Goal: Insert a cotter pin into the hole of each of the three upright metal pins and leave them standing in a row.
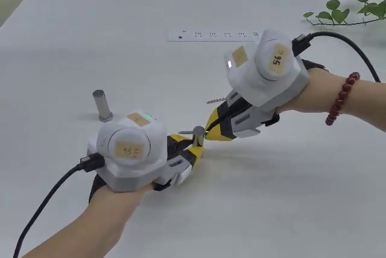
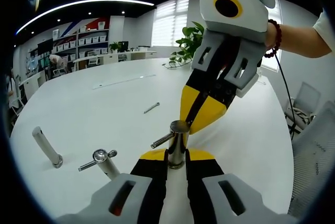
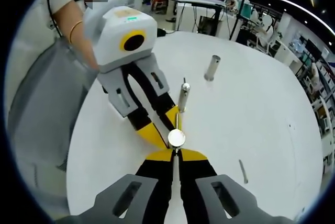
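A: Left gripper (image 1: 192,152) state?

B: Lower left of the head view. Jaws closed tight on a metal pin (image 1: 198,135), gripping its lower shaft. In the left gripper view the pin (image 2: 178,148) stands upright at bottom centre, between the yellow tips.

A: Right gripper (image 1: 211,132)?

B: Comes in from the upper right of the head view, tips at the pin's head. In its own view the right gripper (image 3: 176,153) has its jaws together with only a sliver of a gap, and the pin's round top (image 3: 176,138) sits right at the tips. Can't tell if it's pinching anything there, that part is hidden.

A: Cotter pin?

B: One cotter pin (image 2: 161,141) goes through the held pin's hole and pokes out to the left in the left gripper view. In the right gripper view it's the thin rod (image 3: 176,122) just above the round top.

A: Other pins?

B: A second pin (image 2: 107,164) is at lower left of the left gripper view with a cotter through its head, and shows mid-frame in the right gripper view (image 3: 183,98). The bare pin (image 1: 102,105) stands at left of the head view, well apart, with nothing in it (image 2: 47,148).

A: Anything loose?

B: A loose cotter pin (image 1: 216,100) lies flat on the white tabletop (image 1: 271,198), just above the right gripper in the head view, centre-left in the left gripper view (image 2: 152,108), and lower right in the right gripper view (image 3: 243,171).

A: Background?

B: A power strip (image 1: 214,34) at top centre of the head view.
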Tool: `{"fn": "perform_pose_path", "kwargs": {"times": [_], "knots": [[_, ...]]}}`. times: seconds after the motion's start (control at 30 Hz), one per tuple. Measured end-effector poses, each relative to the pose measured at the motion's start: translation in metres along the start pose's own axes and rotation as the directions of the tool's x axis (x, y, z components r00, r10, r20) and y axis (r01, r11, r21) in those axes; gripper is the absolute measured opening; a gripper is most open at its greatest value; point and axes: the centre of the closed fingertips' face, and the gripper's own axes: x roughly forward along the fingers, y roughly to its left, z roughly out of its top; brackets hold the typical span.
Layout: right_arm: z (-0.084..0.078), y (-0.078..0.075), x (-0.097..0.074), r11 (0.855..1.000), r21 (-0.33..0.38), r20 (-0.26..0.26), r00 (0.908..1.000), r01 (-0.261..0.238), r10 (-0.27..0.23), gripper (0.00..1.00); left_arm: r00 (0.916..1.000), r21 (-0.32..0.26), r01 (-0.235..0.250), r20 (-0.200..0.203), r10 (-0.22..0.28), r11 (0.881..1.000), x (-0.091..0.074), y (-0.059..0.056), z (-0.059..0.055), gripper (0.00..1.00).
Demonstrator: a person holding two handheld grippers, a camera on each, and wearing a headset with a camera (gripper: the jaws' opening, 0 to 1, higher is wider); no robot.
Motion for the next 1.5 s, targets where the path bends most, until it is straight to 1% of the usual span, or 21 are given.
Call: {"fn": "perform_pose_path", "kwargs": {"times": [0.1, 0.2, 0.27, 0.4, 0.47, 0.6, 0.73, 0.83, 0.97, 1.03, 1.1, 1.2, 1.3, 1.37, 1.43, 1.5], "knots": [[0.000, 0.001, 0.000, 1.000, 0.008, 0.002, 1.0000, 0.002, -0.002, 0.07, 1.0000, -0.011, -0.002, -0.004, 0.001, 1.000, 0.000, 0.001, -0.001, 0.13], [0.001, 0.002, 0.001, 1.000, 0.030, 0.009, 1.0000, 0.002, -0.002, 0.14, 0.9999, -0.016, -0.004, -0.010, 0.003, 1.000, -0.001, 0.002, -0.002, 0.19], [0.002, 0.002, 0.001, 0.999, 0.036, 0.017, 0.9998, 0.006, -0.006, 0.17, 0.9999, -0.017, 0.001, -0.014, -0.001, 1.000, -0.003, 0.001, -0.002, 0.20], [0.009, 0.001, 0.001, 0.997, 0.073, 0.058, 0.9982, 0.010, -0.014, 0.24, 0.9997, -0.010, 0.012, -0.020, -0.013, 1.000, -0.008, -0.002, -0.003, 0.24], [0.011, 0.000, 0.001, 0.996, 0.092, 0.075, 0.9971, 0.009, -0.016, 0.25, 0.9995, -0.007, 0.020, -0.024, -0.021, 1.000, -0.012, -0.004, -0.002, 0.25], [0.016, 0.003, 0.003, 0.995, 0.101, 0.086, 0.9961, 0.012, -0.020, 0.25, 0.9995, 0.009, 0.020, -0.023, -0.020, 1.000, -0.017, -0.003, -0.002, 0.28], [0.019, 0.005, 0.007, 0.995, 0.100, 0.094, 0.9953, 0.015, -0.024, 0.24, 0.9988, 0.021, 0.033, -0.037, -0.032, 0.999, -0.020, -0.004, -0.004, 0.29], [0.018, 0.003, 0.011, 0.995, 0.097, 0.094, 0.9952, 0.016, -0.025, 0.22, 0.9984, 0.025, 0.033, -0.046, -0.032, 0.999, -0.023, -0.005, -0.006, 0.30], [0.016, 0.000, 0.014, 0.996, 0.088, 0.090, 0.9956, 0.018, -0.026, 0.16, 0.9978, 0.032, 0.040, -0.054, -0.038, 0.999, -0.026, -0.006, -0.008, 0.31], [0.016, 0.001, 0.014, 0.996, 0.089, 0.093, 0.9955, 0.013, -0.022, 0.16, 0.9973, 0.036, 0.048, -0.058, -0.046, 0.998, -0.027, -0.008, -0.009, 0.31], [0.016, 0.001, 0.014, 0.996, 0.084, 0.095, 0.9952, 0.014, -0.022, 0.15, 0.9968, 0.028, 0.058, -0.056, -0.056, 0.998, -0.030, -0.009, -0.009, 0.32], [0.016, 0.000, 0.013, 0.995, 0.099, 0.108, 0.9939, 0.012, -0.022, 0.14, 0.9968, 0.011, 0.068, -0.042, -0.067, 0.998, -0.034, -0.013, -0.007, 0.33], [0.017, 0.000, 0.013, 0.993, 0.115, 0.120, 0.9925, 0.010, -0.024, 0.14, 0.9970, 0.018, 0.070, -0.034, -0.069, 0.997, -0.040, -0.016, -0.005, 0.33], [0.018, 0.000, 0.013, 0.993, 0.122, 0.122, 0.9922, 0.009, -0.024, 0.13, 0.9972, 0.005, 0.072, -0.024, -0.071, 0.997, -0.043, -0.016, -0.004, 0.34], [0.018, 0.000, 0.012, 0.994, 0.113, 0.121, 0.9924, 0.009, -0.023, 0.13, 0.9973, -0.004, 0.072, -0.016, -0.072, 0.997, -0.045, -0.017, -0.003, 0.35], [0.018, -0.002, 0.012, 0.994, 0.104, 0.120, 0.9922, 0.022, -0.035, 0.13, 0.9975, -0.005, 0.070, -0.013, -0.070, 0.998, -0.047, -0.017, -0.002, 0.36]]}}
